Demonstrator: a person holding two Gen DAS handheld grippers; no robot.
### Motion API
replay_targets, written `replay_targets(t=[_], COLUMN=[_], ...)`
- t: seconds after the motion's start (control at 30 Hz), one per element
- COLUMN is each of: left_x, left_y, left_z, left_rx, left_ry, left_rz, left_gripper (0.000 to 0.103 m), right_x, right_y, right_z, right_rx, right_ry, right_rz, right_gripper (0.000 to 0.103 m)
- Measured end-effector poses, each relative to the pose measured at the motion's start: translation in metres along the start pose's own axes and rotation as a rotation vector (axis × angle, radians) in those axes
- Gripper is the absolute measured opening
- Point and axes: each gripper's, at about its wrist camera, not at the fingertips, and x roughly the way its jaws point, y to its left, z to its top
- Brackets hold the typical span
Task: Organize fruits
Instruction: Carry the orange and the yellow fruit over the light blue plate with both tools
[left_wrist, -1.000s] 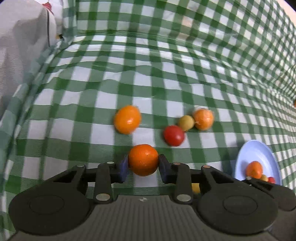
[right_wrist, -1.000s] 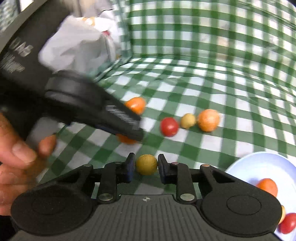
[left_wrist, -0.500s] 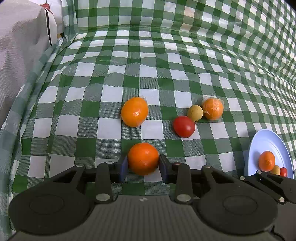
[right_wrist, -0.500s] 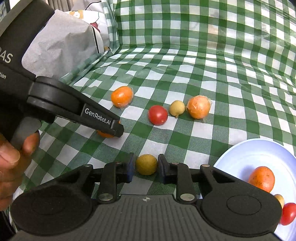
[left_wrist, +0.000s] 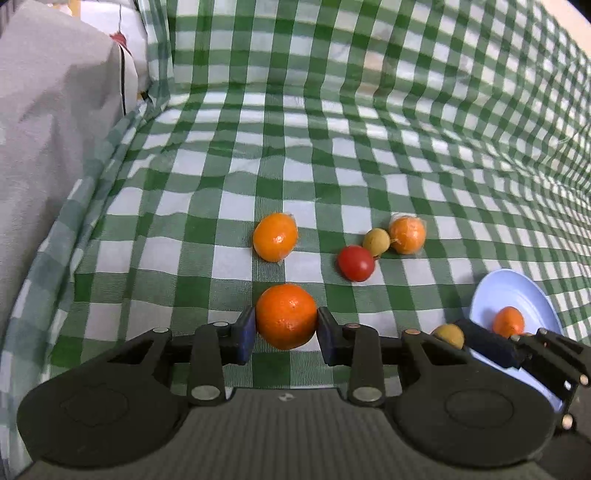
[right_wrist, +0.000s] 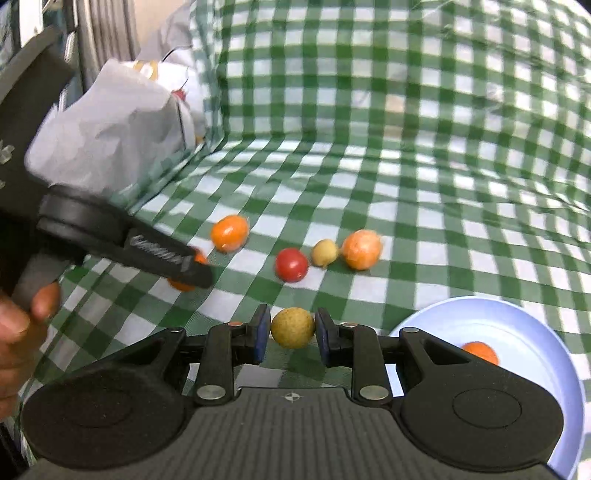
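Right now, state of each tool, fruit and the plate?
Left tool: shut on orange.
Right tool: shut on yellow fruit.
Wrapped orange: loose on cloth.
Red tomato: loose, beside small yellow fruit.
Second wrapped orange: loose.
Blue plate: holds one visible orange fruit.

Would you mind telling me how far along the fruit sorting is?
Partly done: one orange fruit already lies in the blue plate. In hand: the left tongs grip an orange, the right tongs a yellow fruit. Left on the cloth: two wrapped oranges, a red tomato, a small yellow fruit.
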Motion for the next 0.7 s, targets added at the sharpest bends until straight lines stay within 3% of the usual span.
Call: replay_targets(t=[0.2,0.4,0.6,0.7], left_x=[-0.039,-0.074,-0.087,-0.084], left_y=[-0.003,-0.014,-0.035,-0.046], left_z=[-0.013,-0.028,-0.037,-0.041], left_rx=[0.023,0.05,0.118,0.151], left_ry=[-0.077,-0.16,-0.204,-0.203], left_rz=[-0.014,-0.08,-0.099,-0.102], left_gripper=[0.038,0.038,0.038,0.038], right_x=[-0.028,-0.07,-0.112,-0.126], right_y=[-0.008,-0.014,-0.044,-0.051], right_z=[-0.003,-0.006,-0.008,-0.011], right_rx=[0.063,0.098,0.23,0.225], right_ry=[-0.041,-0.122,-0.211,-0.232], right_rz=[-0.046,-0.062,-0.086,-0.129], right_gripper=[0.028,0.028,0.028,0.028])
